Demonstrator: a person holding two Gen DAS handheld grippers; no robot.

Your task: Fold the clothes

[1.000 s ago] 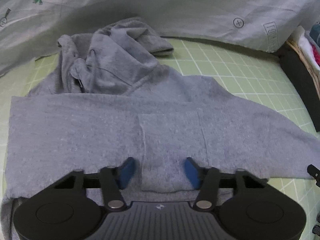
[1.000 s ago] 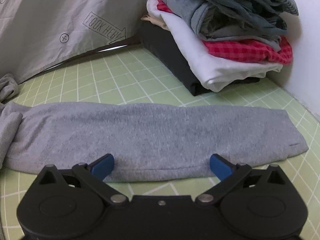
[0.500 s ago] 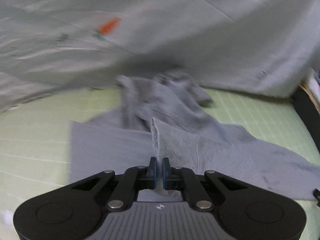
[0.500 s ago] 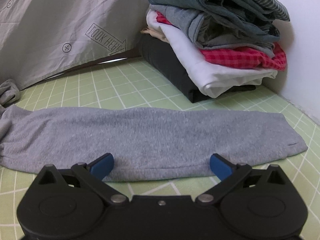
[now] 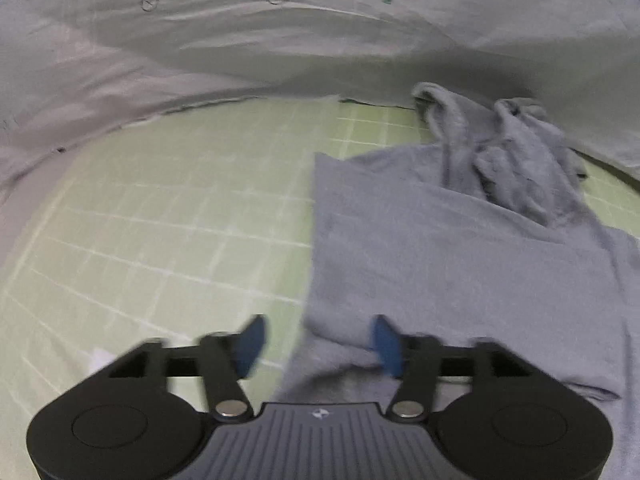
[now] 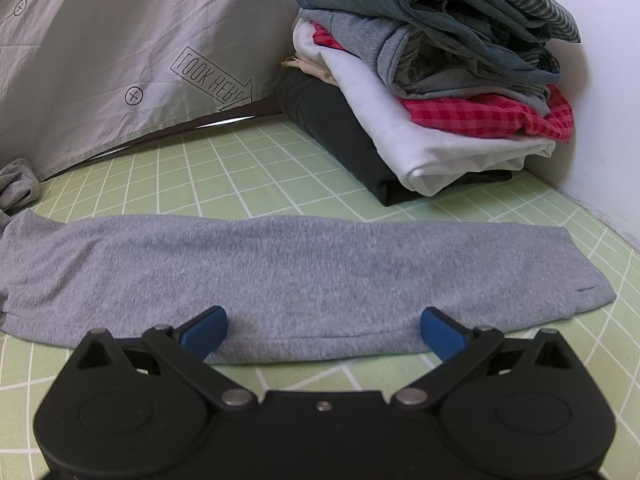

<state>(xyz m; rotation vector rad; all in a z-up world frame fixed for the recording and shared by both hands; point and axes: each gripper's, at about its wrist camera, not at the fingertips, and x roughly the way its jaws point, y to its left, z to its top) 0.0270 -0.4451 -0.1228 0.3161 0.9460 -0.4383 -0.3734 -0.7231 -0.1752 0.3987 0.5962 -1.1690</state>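
Left tongs (image 5: 316, 344) are spread, jaws have just been opening; the near left edge of the grey hoodie (image 5: 440, 248) sits bunched between the blue pads (image 5: 384, 346) but they're not pressing on it, so nothing pinched. Left view is a bit motion-blurred. I see the hoodie lying flat on the green grid mat (image 5: 160, 220), body taking up the right half of the left view, its left edge running straight up the middle of the picture, hood (image 5: 500, 148) crumpled at the far end against the grey printed sheet (image 5: 240, 40) with carrot prints. Mat to the left of the garment is bare. Right tongs (image 6: 320, 330) are spread wide, pads on either side of the near hem of the hoodie's sleeve (image 6: 260, 272), hovering over it, not clamped; can't tell if the tips touch the fabric. The sleeve lies stretched out flat across the right view, cuff (image 6: 576, 284) pointing right, other end running off left toward the body. Behind it, well apart from the sleeve, a stack of folded clothes (image 6: 440, 92) sits in the corner against the white wall (image 6: 608, 80): dark piece at the bottom, then white, red check, grey, denim blue, green check on top. The sheet hangs behind, "LOOK HERE" arrow printed on it.
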